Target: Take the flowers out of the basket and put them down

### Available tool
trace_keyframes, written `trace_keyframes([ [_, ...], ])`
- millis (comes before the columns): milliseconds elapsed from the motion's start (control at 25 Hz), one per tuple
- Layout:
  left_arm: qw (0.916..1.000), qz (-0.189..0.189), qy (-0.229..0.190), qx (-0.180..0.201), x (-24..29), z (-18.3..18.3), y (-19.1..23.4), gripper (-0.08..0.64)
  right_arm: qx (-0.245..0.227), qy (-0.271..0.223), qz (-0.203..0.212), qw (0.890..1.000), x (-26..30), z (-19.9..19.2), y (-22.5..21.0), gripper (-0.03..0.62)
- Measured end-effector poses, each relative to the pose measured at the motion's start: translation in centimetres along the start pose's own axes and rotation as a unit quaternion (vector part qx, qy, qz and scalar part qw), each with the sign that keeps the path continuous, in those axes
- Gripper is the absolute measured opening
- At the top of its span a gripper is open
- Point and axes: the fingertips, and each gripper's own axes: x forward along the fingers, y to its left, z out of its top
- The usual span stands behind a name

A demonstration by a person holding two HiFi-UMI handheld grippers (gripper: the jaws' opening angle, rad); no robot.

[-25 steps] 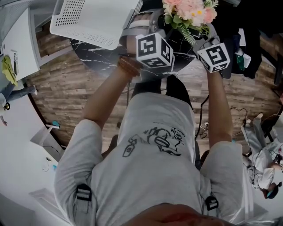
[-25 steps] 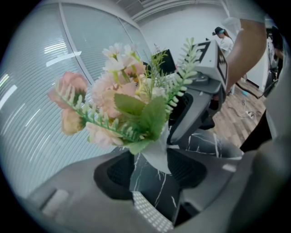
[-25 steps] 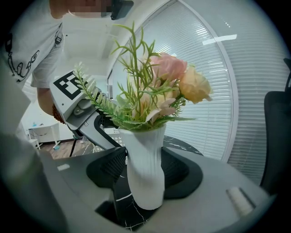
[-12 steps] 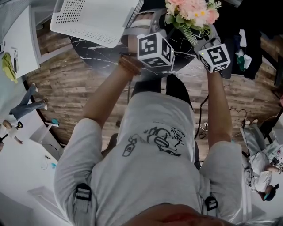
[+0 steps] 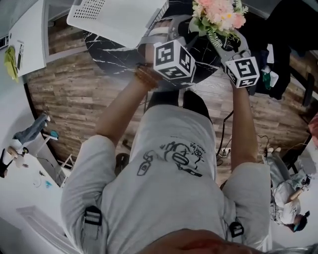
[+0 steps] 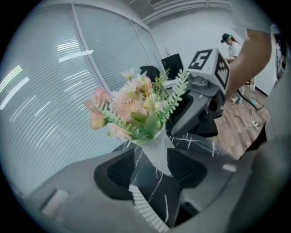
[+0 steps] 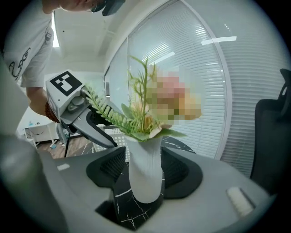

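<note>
- The white basket [image 5: 114, 17] sits at the left side of the round black marble table [image 5: 107, 52]. The bouquet is clear of it, so I judge the lifting-out done and only the setting-down left.
- The left gripper [image 6: 152, 164] is released. Its jaws stand wide apart and press on nothing. Below them lie the table's veined top and a white perforated strip [image 6: 145, 210], probably the basket's rim. It points down across the table toward the bouquet, close beside it but apart.
- The flowers [image 5: 218, 12], a pink and cream bunch with green fronds, hang over the right part of the table. Their long axis is near upright, with the blooms up and the tapering white wrap [image 7: 144, 184] pointing down.
- The right gripper [image 7: 146, 167] is clenched on that wrap. Both dark pads lie against its sides, low down, gripping across the axis.
- The coming move turns on one relation: the table top lies directly beneath the wrap's foot. A plain lowering by the right hand should do it, and the left hand is not needed. I cannot tell whether the foot already touches the table.
- The head view alone shows the basket and the table together, but the marker cubes cover both sets of jaws. The right gripper view alone shows the pads against the wrap. The left gripper view alone shows the bouquet from the side, with the right gripper's cube beyond it.
</note>
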Motion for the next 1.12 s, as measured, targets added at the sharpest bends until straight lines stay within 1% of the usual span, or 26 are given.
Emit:
trace_keyframes([
  [80, 0.9997, 0.016, -0.007, -0.020, -1.6, 0.3, 0.2, 0.224, 0.002, -0.006, -0.008, 1.000, -1.2, 0.9, 0.0, 0.240],
  [200, 0.9965, 0.040, -0.032, -0.066, -4.9, 1.4, 0.1, 0.190, 0.012, -0.015, -0.012, 1.000, -3.4, 2.7, 0.7, 0.223],
  [280, 0.9913, 0.048, -0.059, -0.108, -7.5, 2.4, -0.3, 0.132, 0.018, -0.018, -0.011, 1.000, -5.1, 3.8, 1.8, 0.205],
  [320, 0.9874, 0.051, -0.075, -0.130, -8.8, 3.0, -0.6, 0.108, 0.020, -0.020, -0.009, 1.000, -6.0, 4.5, 2.4, 0.193],
  [440, 0.9717, 0.070, -0.125, -0.188, -12.8, 4.7, -1.2, 0.043, 0.026, -0.035, 0.001, 0.999, -8.6, 6.8, 4.6, 0.172],
  [560, 0.9550, 0.096, -0.168, -0.225, -16.8, 6.2, -1.8, 0.005, 0.024, -0.056, 0.021, 0.998, -11.2, 9.3, 7.5, 0.146],
  [640, 0.9435, 0.105, -0.194, -0.247, -19.6, 7.4, -2.5, 0.005, 0.021, -0.067, 0.042, 0.997, -12.9, 11.0, 9.9, 0.129],
  [800, 0.9215, 0.122, -0.240, -0.280, -24.8, 9.4, -3.9, 0.003, 0.007, -0.089, 0.092, 0.992, -15.8, 14.6, 14.8, 0.104],
  [1000, 0.8927, 0.129, -0.284, -0.326, -29.8, 11.4, -6.2, 0.003, -0.007, -0.108, 0.142, 0.984, -18.9, 17.8, 20.0, 0.072],
  [1040, 0.8884, 0.132, -0.290, -0.330, -30.7, 11.7, -6.6, 0.003, -0.008, -0.113, 0.150, 0.982, -19.4, 18.3, 20.8, 0.063],
  [1120, 0.8835, 0.142, -0.298, -0.332, -32.3, 12.1, -7.3, 0.003, -0.011, -0.121, 0.165, 0.979, -20.3, 19.2, 22.2, 0.046],
])
